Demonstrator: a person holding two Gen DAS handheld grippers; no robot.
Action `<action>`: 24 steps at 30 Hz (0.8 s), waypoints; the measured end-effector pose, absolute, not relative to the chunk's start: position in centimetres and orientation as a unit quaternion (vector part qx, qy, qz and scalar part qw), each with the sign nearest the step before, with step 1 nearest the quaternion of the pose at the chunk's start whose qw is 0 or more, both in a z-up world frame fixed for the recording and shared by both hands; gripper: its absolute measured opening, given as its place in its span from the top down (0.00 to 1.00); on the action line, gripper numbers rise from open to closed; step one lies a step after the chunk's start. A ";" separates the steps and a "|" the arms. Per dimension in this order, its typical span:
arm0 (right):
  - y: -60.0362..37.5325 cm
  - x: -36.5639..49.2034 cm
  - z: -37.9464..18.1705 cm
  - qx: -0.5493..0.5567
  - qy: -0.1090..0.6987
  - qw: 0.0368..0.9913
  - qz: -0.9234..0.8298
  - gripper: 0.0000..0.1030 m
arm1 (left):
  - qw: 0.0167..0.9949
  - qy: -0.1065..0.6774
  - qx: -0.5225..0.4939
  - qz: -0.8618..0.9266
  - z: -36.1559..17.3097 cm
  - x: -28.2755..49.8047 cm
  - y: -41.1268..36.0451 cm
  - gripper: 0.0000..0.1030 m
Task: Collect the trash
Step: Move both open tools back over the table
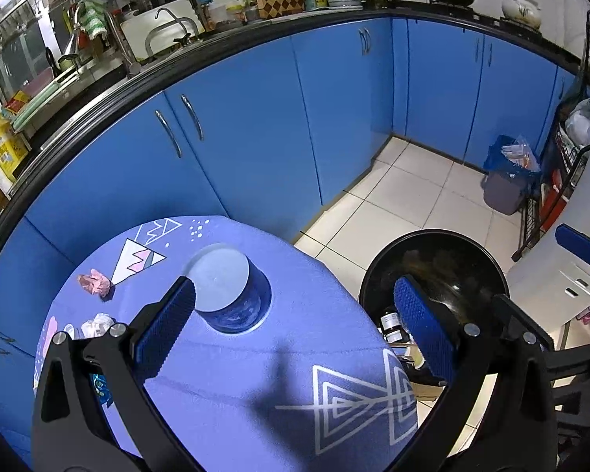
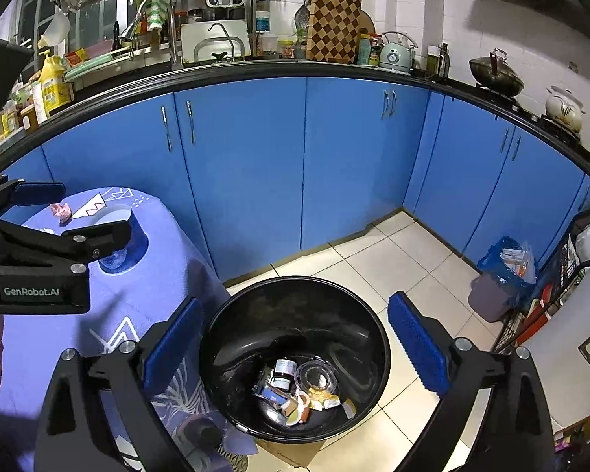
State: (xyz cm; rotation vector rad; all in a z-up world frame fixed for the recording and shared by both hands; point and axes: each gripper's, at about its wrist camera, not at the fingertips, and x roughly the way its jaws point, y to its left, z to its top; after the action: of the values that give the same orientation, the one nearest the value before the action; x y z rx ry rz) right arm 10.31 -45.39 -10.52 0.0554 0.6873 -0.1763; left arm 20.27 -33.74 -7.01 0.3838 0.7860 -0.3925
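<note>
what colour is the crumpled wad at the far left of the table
Pink crumpled wad, clearest in the left wrist view.

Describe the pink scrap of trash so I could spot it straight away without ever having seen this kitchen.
Start at the round table with the purple patterned cloth, standing in front of the blue cabinets. On its far left part, beside a printed white triangle, lies the pink crumpled wad. The other crumpled scrap nearby is white, and the grey-topped tin is smooth and round.

blue cabinets (image 2: pixel 247 165) | black countertop (image 2: pixel 334 69) | white tiled floor (image 2: pixel 413 259) | white tiled wall (image 2: pixel 491 19)
</note>
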 end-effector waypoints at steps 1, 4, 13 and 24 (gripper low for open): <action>-45.2 10.4 -10.4 0.026 0.337 0.937 -0.085 0.10 | 0.888 0.378 0.184 -0.189 -6.9 20.2 -33.6 0.03; -44.2 10.3 -10.2 0.018 0.338 0.938 -0.081 0.10 | 0.889 0.377 0.181 -0.189 -6.6 19.8 -32.9 0.03; -41.5 9.9 -8.3 -0.003 0.329 0.942 -0.072 0.10 | 0.897 0.371 0.164 -0.179 -5.3 18.7 -29.6 0.03; -36.4 9.5 -5.9 -0.036 0.315 0.947 -0.049 0.10 | 0.909 0.364 0.137 -0.152 -3.7 17.3 -22.8 0.03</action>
State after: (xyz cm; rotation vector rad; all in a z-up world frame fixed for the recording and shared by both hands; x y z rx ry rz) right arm 9.51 -36.38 -5.94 -0.0731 0.6403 -0.0991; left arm 17.26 -22.78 -3.73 0.2824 0.7503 -0.3135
